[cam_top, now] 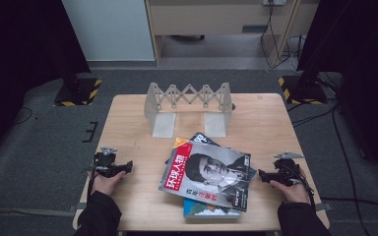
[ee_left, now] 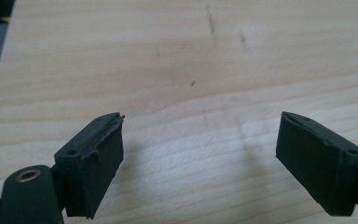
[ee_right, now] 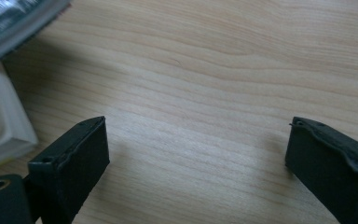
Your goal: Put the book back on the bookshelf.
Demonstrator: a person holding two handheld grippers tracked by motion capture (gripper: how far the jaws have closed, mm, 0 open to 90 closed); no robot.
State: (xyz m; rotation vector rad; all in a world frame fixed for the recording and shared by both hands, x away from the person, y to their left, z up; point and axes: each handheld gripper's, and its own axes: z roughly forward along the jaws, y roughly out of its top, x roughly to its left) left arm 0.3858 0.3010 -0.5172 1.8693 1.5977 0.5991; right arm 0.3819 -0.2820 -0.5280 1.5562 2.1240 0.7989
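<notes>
Resting at the near edge of the wooden table, the magazine stack serves as the reference landmark. The top magazine carries a portrait cover and lies skewed over the others beneath it. The rack, an expanding file holder, stands beyond the stack toward the far edge; its slots hold nothing. The left gripper sits well to the left of the stack, jaws spread wide, gripping nothing. The right gripper sits just to the right of the stack, jaws likewise spread wide over bare wood, holding nothing.
</notes>
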